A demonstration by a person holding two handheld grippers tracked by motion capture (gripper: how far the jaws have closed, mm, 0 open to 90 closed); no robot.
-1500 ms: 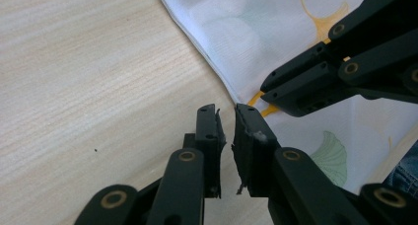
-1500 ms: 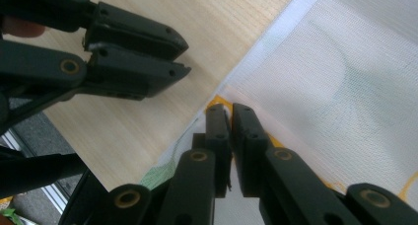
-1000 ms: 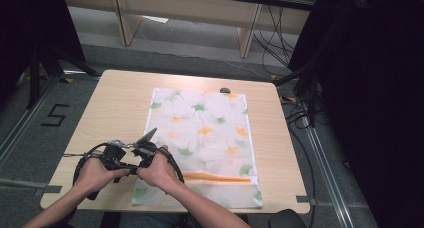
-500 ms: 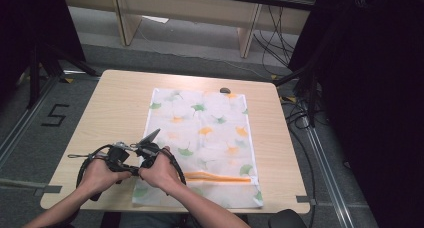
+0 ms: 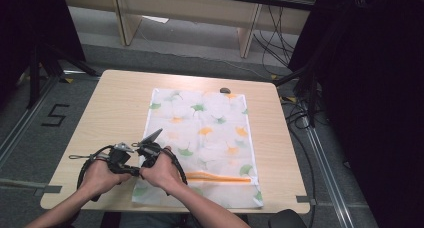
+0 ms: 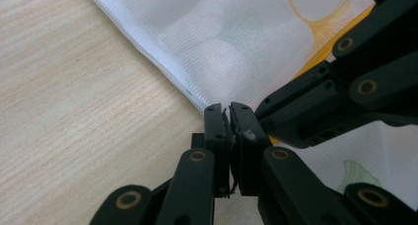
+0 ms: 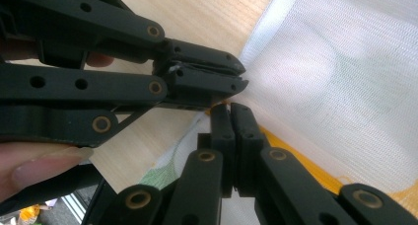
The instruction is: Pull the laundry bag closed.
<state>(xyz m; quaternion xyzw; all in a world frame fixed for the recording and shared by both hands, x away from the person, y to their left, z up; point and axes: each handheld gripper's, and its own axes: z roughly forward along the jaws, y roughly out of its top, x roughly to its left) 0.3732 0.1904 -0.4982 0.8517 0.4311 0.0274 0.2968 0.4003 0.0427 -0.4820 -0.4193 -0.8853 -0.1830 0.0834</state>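
A white mesh laundry bag (image 5: 200, 143), printed with green and orange leaves and crossed by an orange zipper band (image 5: 220, 177), is lying flat on the wooden table (image 5: 110, 108), spread over its middle and reaching its near edge. Both hands are meeting at the bag's left hem, a little above the zipper band. The left gripper (image 6: 227, 117) is pinching the doubled hem with its jaws pressed together on the fabric. The right gripper (image 7: 232, 117) is standing tip to tip beside it, its jaws likewise drawn together, apparently on the same hem, though the cloth between them is hard to make out. In the high view the left hand (image 5: 100, 175) and right hand (image 5: 160, 172) are lying close together, knuckles touching, forearms entering from the table's near edge, with cables looping around the wrists.

The bag is judged light, thin and limp: it will drape and fold rather than hold shape, and the fine mesh may slip or snag. The stitched hem, being thicker than the open mesh, is offering the firmest purchase. A small dark object (image 5: 225, 90) is sitting at the bag's far edge.
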